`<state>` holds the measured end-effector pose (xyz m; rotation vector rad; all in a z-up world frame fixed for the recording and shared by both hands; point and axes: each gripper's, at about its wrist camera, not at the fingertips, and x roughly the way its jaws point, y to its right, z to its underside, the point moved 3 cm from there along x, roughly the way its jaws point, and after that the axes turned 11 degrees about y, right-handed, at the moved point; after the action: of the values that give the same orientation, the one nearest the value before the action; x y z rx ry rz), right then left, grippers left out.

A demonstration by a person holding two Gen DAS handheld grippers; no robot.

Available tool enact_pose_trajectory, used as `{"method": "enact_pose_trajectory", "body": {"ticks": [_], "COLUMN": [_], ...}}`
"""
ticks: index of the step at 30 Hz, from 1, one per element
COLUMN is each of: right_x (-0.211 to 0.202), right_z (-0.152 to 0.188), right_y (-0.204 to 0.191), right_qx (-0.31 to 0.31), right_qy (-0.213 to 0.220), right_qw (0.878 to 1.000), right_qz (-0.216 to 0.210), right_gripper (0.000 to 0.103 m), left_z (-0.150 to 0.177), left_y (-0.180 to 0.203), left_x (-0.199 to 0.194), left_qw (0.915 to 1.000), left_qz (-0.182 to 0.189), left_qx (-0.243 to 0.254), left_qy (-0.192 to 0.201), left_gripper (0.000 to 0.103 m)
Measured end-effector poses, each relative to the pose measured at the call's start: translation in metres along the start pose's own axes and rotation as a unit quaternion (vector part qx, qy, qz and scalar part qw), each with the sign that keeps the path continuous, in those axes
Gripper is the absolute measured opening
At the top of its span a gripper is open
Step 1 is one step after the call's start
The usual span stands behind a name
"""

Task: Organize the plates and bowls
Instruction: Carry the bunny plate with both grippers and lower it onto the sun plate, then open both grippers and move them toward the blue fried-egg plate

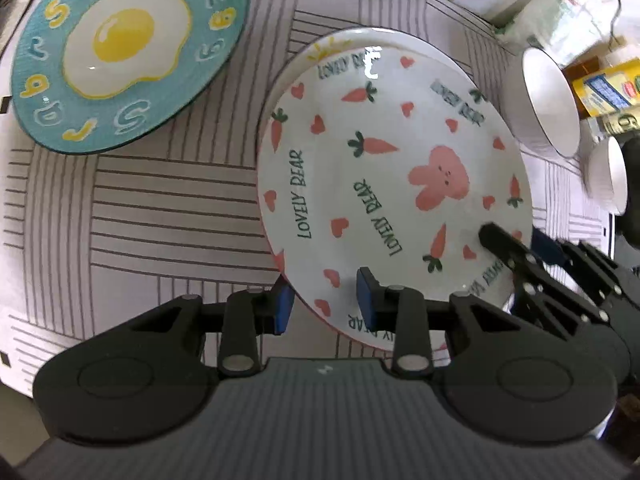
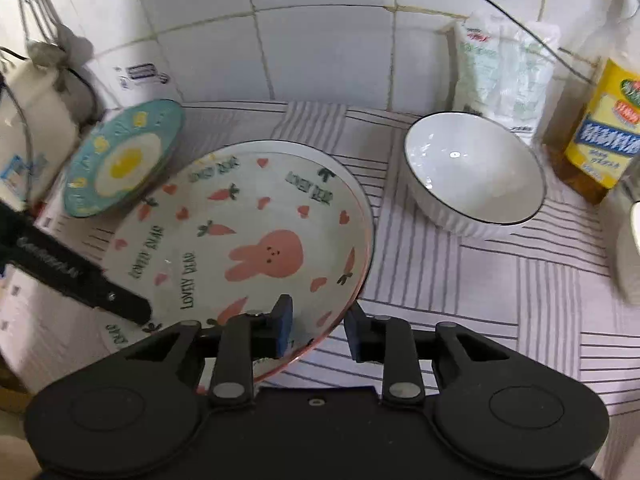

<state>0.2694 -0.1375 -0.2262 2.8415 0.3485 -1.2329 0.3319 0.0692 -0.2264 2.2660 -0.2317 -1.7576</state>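
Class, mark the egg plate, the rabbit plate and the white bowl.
egg plate (image 1: 124, 36): left wrist view, on the yolk.
rabbit plate (image 2: 266, 254): right wrist view, on the pink rabbit.
white bowl (image 2: 472, 176): right wrist view, inside bottom.

White tiled wall (image 2: 320, 40) behind; striped cloth (image 1: 160, 200) over counter; dark cable (image 2: 500, 4) crossing tiles.

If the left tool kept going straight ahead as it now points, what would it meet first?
The left tool already straddles the near rim of the rabbit plate, so pushing on would probably drive that rim deeper between its open fingers.
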Motion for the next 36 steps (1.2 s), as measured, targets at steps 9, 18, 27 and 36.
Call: {"method": "enact_pose_trajectory", "body": {"ticks": [9,18,27,36], "right_x": [0.010,-0.022,-0.078,-0.087], "right_z": [0.005,0.002,-0.007,-0.039], "right_y": [-0.002,-0.020,-0.065,-0.127], "right_qx": [0.001,0.013,0.036,0.027], "right_qy": [0.004,0.050,0.108,0.136], "right_qw": [1.000,0.997,0.993,0.981], "right_qz": [0.030,0.058,-0.012,-0.136], "right_gripper": [0.034,0.036,0.036,0.041], "left_z": [0.003,0.021,0.033,0.030], "left_y": [0.001,-0.017,-0.070,-0.125], "left_x": [-0.002,-0.033,-0.103,-0.165], "left_qw": [0.9998,0.9983,0.9941,0.9859], "left_qz": [0.011,0.043,0.030,-0.004], "left_qx": [0.017,0.030,0.048,0.018], "left_qy": [0.000,0.025,0.092,0.167], "left_gripper": [0.028,0.027,0.028,0.035]}}
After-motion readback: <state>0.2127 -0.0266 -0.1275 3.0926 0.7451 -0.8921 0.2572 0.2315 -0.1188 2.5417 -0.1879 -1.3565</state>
